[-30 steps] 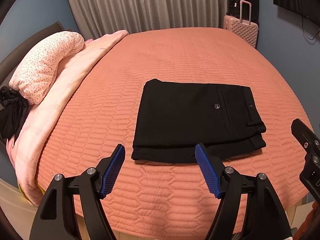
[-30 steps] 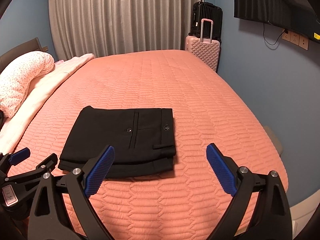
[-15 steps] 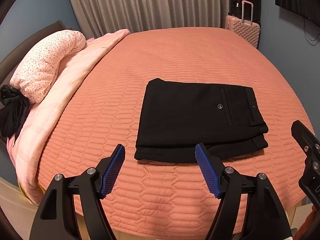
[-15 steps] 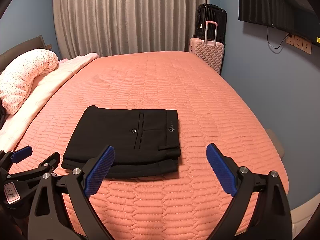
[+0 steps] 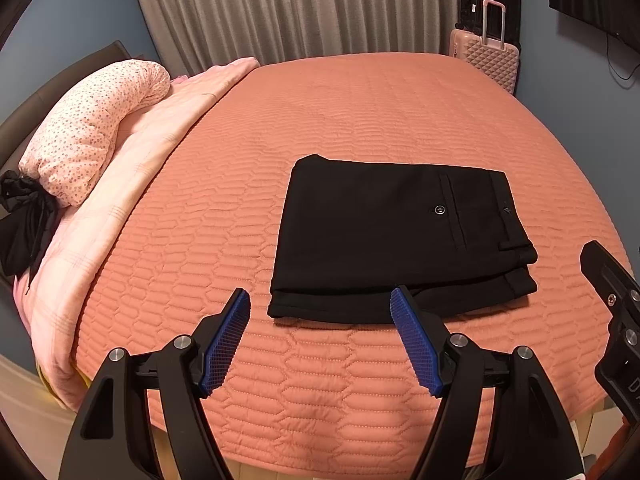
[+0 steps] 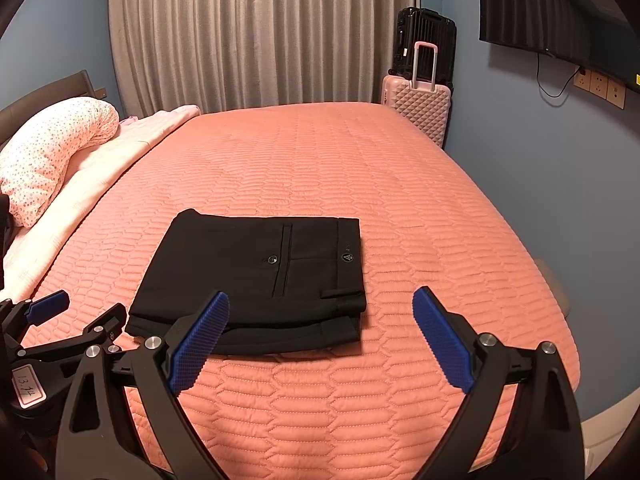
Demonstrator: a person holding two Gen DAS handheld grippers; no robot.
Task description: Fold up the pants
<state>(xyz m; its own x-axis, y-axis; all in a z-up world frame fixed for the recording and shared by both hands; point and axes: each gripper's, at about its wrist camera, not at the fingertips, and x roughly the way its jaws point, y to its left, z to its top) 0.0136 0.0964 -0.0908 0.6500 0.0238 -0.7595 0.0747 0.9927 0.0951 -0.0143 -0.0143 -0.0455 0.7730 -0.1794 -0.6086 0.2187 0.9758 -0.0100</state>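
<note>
Black pants [image 5: 396, 236] [image 6: 256, 276] lie folded into a flat rectangle on the orange quilted bed [image 5: 360, 112], the back pocket with its button facing up and the waistband on the right. My left gripper [image 5: 320, 300] hangs open above the bed's near edge, just short of the pants' near hem, holding nothing. Its right fingertip overlaps the hem in the picture. My right gripper [image 6: 320, 300] is open and empty too, near the pants' near right corner. The left gripper [image 6: 48, 308] also shows at the lower left of the right wrist view.
A dotted pink pillow [image 5: 92, 136] and a pale pink blanket [image 5: 132, 200] lie along the bed's left side, with a black cloth [image 5: 20, 224] beside them. A pink suitcase [image 6: 420, 108] and a black one stand by the curtain. A wall screen [image 6: 552, 16] hangs on the right.
Both views have drifted slightly, so the pants sit a little lower and further right in the pictures. The pants lie unmoved and both grippers stay open.
</note>
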